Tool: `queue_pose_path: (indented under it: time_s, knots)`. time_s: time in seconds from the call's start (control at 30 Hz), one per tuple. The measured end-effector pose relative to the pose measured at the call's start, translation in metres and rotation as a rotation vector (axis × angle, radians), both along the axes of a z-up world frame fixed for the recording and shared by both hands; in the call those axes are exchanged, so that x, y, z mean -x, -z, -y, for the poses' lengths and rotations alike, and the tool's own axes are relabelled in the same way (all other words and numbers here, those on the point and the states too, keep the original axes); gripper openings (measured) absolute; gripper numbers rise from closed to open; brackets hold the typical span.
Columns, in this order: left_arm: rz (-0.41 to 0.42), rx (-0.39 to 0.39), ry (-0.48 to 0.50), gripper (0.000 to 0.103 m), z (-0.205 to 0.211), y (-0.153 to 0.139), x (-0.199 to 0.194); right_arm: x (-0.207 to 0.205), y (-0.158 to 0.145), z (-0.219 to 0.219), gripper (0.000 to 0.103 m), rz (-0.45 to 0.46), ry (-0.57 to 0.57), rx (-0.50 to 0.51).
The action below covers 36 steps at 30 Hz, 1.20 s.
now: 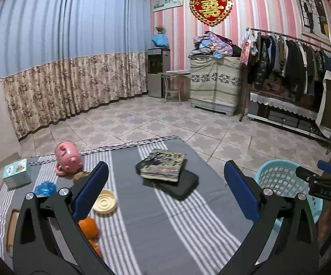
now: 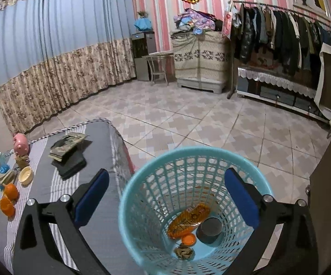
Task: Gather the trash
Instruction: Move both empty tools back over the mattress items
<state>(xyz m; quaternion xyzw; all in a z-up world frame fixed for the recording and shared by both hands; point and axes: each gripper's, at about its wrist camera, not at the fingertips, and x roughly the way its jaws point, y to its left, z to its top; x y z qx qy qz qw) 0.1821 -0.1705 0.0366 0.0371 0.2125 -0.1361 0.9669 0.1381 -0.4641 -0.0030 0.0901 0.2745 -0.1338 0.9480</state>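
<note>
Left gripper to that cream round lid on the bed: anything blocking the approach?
Nothing visible. The left gripper is open and empty; the cream lid lies on bare striped bedding beside its left finger. The oranges sit nearer, off that line.

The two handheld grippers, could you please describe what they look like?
The left gripper and the right gripper look alike: black angular frames that fork into two fingers, each faced with a flat blue pad, with silver round bolt heads at the joints. In the left wrist view, the right gripper's black body carries pale letters, too blurred to read.
</note>
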Motion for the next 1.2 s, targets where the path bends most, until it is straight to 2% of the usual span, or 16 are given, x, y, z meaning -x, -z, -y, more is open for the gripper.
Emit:
queue_pose_path:
  time_s: [0.33,0.63,0.9,1.2]
  knots:
    - [0.004,0.013,-0.079,0.097,-0.062,0.001,0.021,0.011,-0.016,-0.068,0.098,0.078,-0.111,0.038]
    - [0.016,-0.017,-0.157,0.097,-0.124,0.009,0.050,0.015,-0.015,-0.122,0.098,0.094,-0.227,0.010]
    - [-0.046,-0.017,-0.221,0.097,-0.168,0.032,0.062,0.014,-0.006,-0.170,0.098,0.073,-0.300,0.029]
    - [-0.139,0.003,-0.307,0.097,-0.214,0.069,0.068,0.008,0.003,-0.181,0.098,0.030,-0.294,-0.007]
